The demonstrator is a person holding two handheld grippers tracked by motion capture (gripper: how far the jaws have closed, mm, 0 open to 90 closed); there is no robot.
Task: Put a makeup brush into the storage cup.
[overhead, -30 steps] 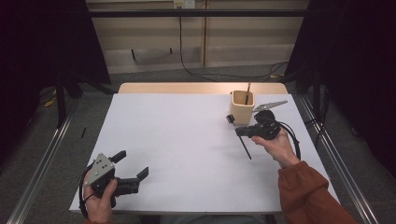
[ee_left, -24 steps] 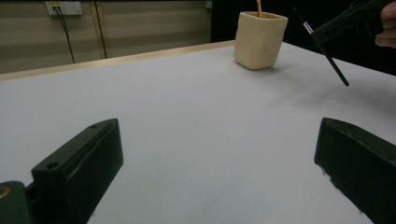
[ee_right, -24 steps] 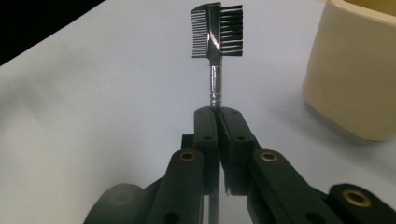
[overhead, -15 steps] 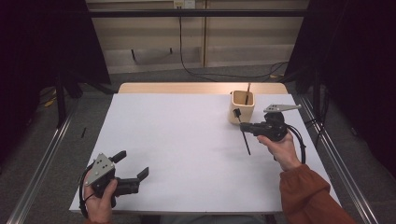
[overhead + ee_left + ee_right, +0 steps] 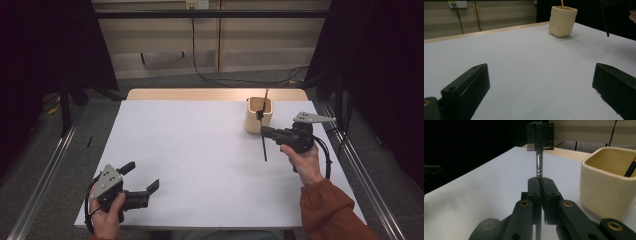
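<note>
Since a second ago the right gripper (image 5: 264, 131) has carried the brush (image 5: 263, 142) off to the right and toward the person, from directly in front of the cup (image 5: 259, 118) to a spot at the cup's five o'clock; the left gripper (image 5: 141, 185) has not shifted. This brush is a thin black stick with a small comb-and-bristle head (image 5: 540, 136), and it hangs near upright, head up beside the cup's front wall and tail down, apart from the table (image 5: 200, 160) as far as the left gripper view shows. In the right gripper view the jaws stand pressed together on the handle just below its metal collar, so the grip looks firm.

At the brush's eleven o'clock sits the cream cup, a square holder near the table's far right corner, with a slim orange-brown stick (image 5: 561, 3) (a pencil, by its look) leaning inside. Down at seven o'clock on the table, well apart from all this, the left gripper rests in the person's hand with jaws spread wide and nothing between them.

My reading: the pick is done and the brush is held clear of the cup. Whether it is bound for the cup or for the table I cannot tell; either way, setting it down and letting go remain.
</note>
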